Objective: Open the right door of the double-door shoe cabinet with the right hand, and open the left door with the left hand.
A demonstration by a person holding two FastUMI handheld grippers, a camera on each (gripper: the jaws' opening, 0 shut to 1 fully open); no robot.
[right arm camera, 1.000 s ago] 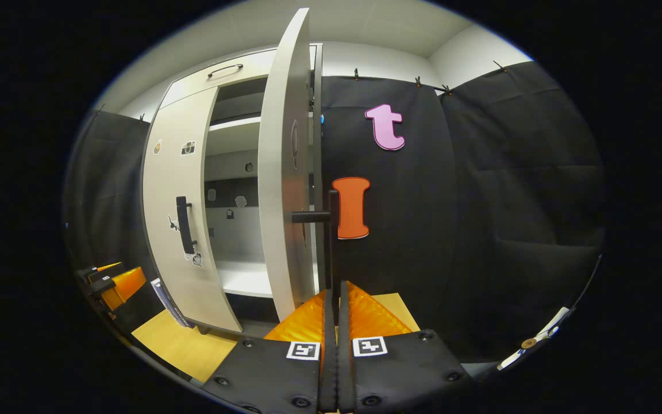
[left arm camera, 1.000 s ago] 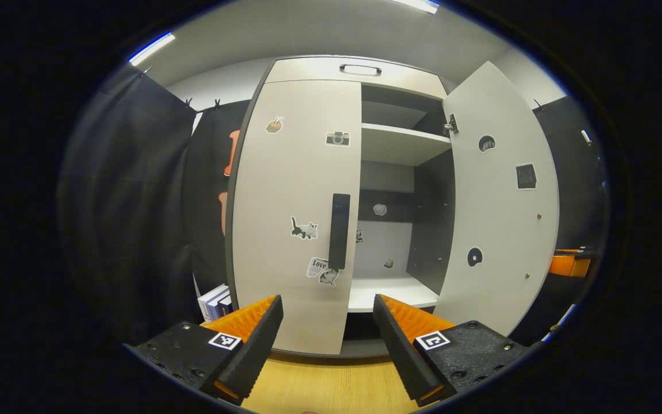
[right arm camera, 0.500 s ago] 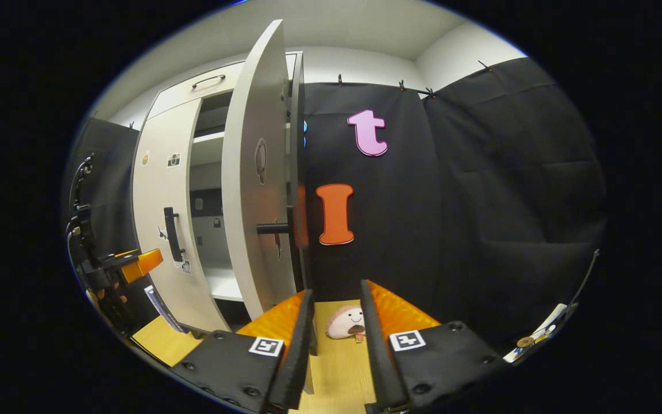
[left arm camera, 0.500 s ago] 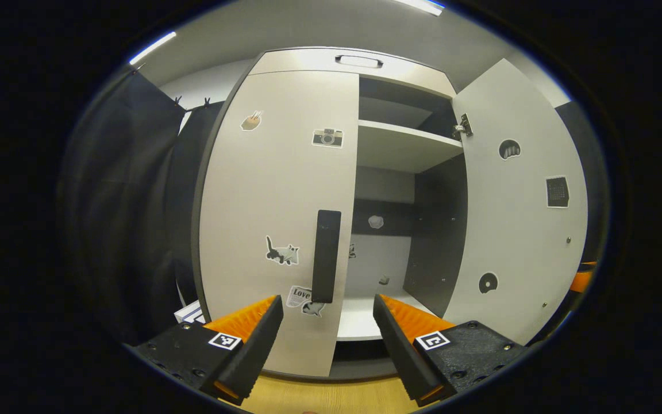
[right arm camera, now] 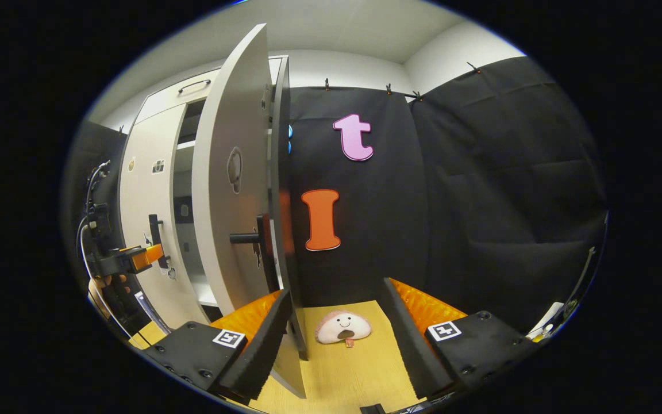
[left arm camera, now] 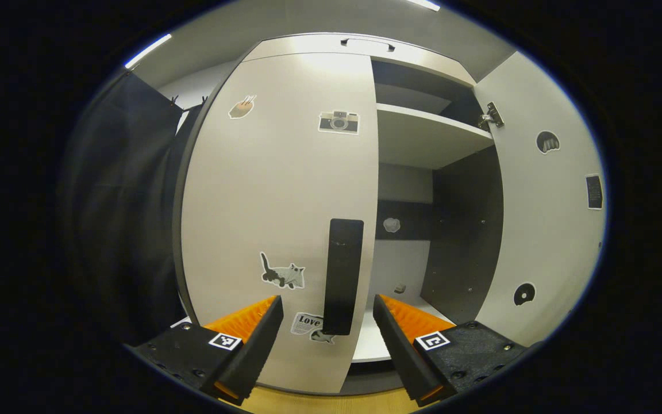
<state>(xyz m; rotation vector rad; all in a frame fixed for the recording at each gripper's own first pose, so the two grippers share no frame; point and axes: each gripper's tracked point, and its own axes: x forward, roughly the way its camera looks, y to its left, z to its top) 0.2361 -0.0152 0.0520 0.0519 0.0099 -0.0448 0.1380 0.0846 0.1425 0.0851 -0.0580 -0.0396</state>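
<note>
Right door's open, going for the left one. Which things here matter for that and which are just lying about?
Job:
left door
its handle
left claw, open
right door, already open
right claw, open

Lying about:
plush toy on the floor
stickers

In the left gripper view, the closed left door (left arm camera: 276, 190) at centre is pale grey-beige, with a black vertical handle (left arm camera: 342, 267) at lower centre. Its stickers: a grey-and-black cat (left arm camera: 282, 275) at lower left, a camera (left arm camera: 339, 122) in black, white and brown near the top. The cabinet interior (left arm camera: 463, 230) is dark grey with a white shelf (left arm camera: 423, 135). In the right gripper view, a pale pink plush toy (right arm camera: 342, 326) lies on the light wood-grain floor (right arm camera: 360, 374) at bottom centre.
</note>
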